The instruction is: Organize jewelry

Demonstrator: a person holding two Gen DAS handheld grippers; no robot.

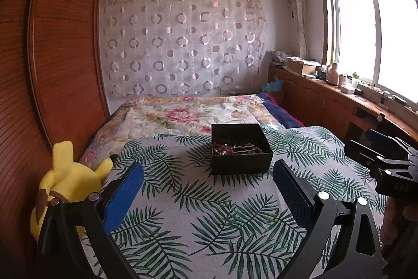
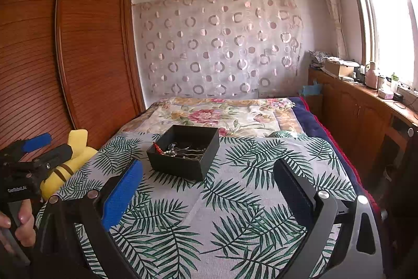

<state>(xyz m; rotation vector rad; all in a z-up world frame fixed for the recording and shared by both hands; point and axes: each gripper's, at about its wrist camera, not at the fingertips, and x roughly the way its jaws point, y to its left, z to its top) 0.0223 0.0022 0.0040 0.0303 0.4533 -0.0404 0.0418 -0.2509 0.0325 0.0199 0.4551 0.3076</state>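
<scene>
While both grippers are hovering above the leaf-print cloth (image 1: 198,205), the left gripper (image 1: 209,174) and right gripper (image 2: 209,174) are gaping wide, holding nothing. Ahead, the black box (image 1: 241,161) is sitting open, jewelry (image 1: 236,148) tangled inside, strands running mostly crosswise.

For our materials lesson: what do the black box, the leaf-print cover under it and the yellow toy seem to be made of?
Black box: probably rigid card, matte, with crisp straight edges and no shine.
Leaf-print cover: woven fabric, matte, lying flat with a printed pattern.
Yellow toy: plush, soft and rounded with a fuzzy surface.
</scene>
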